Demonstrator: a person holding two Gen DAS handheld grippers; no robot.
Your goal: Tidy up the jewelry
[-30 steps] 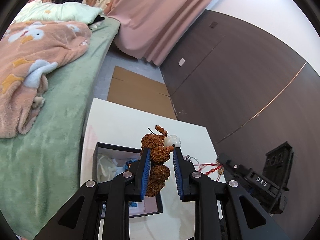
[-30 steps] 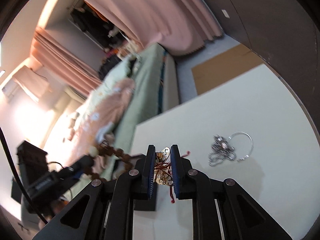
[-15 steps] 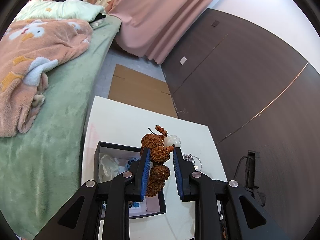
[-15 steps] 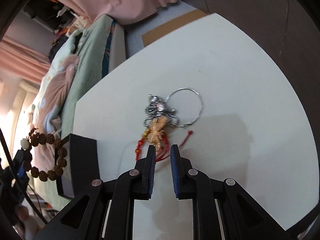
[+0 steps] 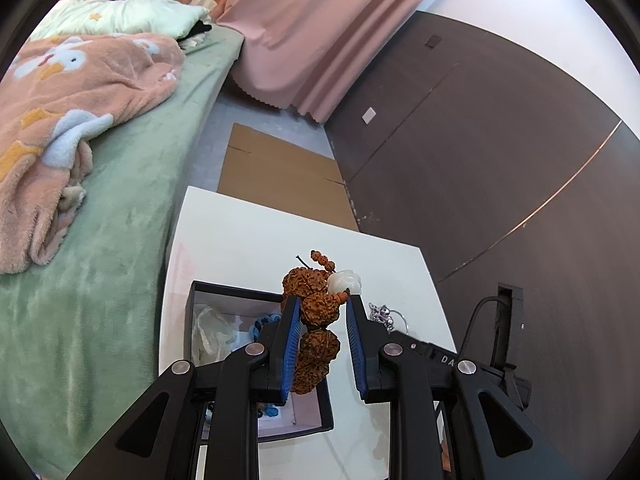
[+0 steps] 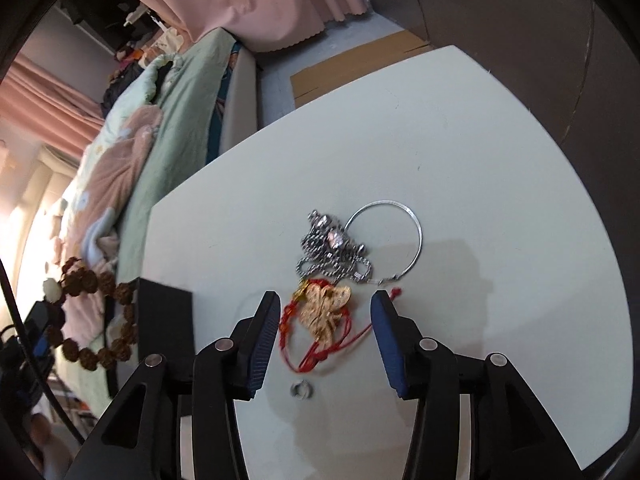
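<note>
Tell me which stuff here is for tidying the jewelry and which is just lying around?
For the job: brown bead bracelet, red-string gold charm, silver chain, silver hoop, small ring, black box.
Lying around: blanket, cardboard, curtain.

Black open-topped jewelry box [image 5: 192, 320]: near end hidden behind left gripper's arms, contents mostly unreadable. Small silver ring [image 6: 301, 390] on white table: detail too small. Brown wrinkled-seed bead bracelet [image 6: 96, 320]: blurred.
</note>
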